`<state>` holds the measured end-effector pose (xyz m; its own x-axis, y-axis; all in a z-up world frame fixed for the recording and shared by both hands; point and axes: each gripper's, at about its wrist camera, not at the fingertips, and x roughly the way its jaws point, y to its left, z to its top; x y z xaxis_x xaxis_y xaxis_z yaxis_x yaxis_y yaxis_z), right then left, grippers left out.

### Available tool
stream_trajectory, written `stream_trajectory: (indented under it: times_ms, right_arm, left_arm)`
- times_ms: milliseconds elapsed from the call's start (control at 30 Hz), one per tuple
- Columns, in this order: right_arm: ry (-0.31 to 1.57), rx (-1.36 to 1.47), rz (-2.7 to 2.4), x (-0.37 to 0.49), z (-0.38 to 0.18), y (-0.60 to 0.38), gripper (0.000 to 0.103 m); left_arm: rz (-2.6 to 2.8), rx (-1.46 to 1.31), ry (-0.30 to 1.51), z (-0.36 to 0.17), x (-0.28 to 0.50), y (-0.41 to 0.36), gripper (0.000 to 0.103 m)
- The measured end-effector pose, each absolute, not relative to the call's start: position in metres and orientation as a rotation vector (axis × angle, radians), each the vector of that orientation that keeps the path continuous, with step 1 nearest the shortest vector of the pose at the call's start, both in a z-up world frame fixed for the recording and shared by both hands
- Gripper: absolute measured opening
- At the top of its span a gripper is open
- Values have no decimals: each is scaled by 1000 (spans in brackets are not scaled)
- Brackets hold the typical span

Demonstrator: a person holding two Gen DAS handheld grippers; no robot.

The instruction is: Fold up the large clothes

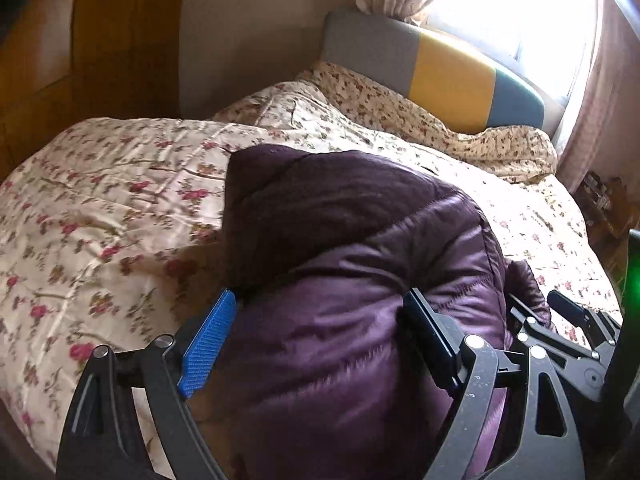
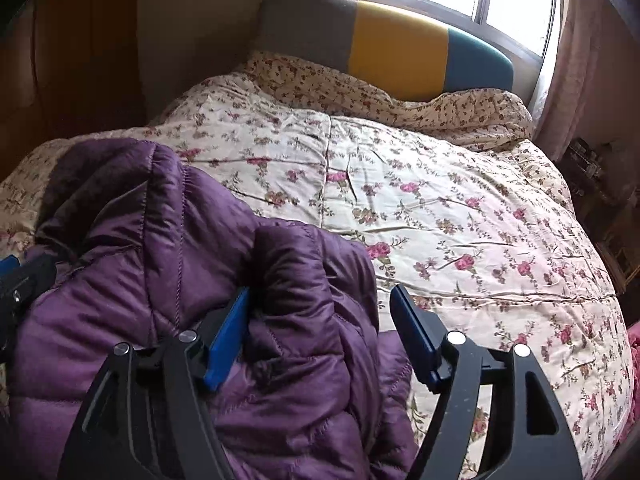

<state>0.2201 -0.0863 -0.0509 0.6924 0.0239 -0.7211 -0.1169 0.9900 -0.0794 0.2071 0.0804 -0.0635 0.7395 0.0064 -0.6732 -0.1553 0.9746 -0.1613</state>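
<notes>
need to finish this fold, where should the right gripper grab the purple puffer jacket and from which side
Likely the raised quilted fold of the purple puffer jacket lying between the right gripper fingers, approached from the near edge of the bed. That ridge stands up off the floral quilt, so open jaws can straddle it; the flatter padded panels look slippery and too bulky to pinch.

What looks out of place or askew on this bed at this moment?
The purple quilted puffer jacket lies bunched in a lumpy heap on the floral quilt, not flat. The small-flowered blanket by the headboard is rumpled. Nothing looks spilled or damaged.
</notes>
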Motion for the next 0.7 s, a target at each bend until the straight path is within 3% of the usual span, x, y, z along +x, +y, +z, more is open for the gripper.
stream_trajectory:
  times_ms: [367,700]
  right_arm:
    - [768,-115,112,160,-24,-92,74]
    - [774,-118,142,112,-26,-104,69]
  left_arm:
    - [87,-184,675,-46,151,73,85]
    - [75,-190,664,-54,110,66,85]
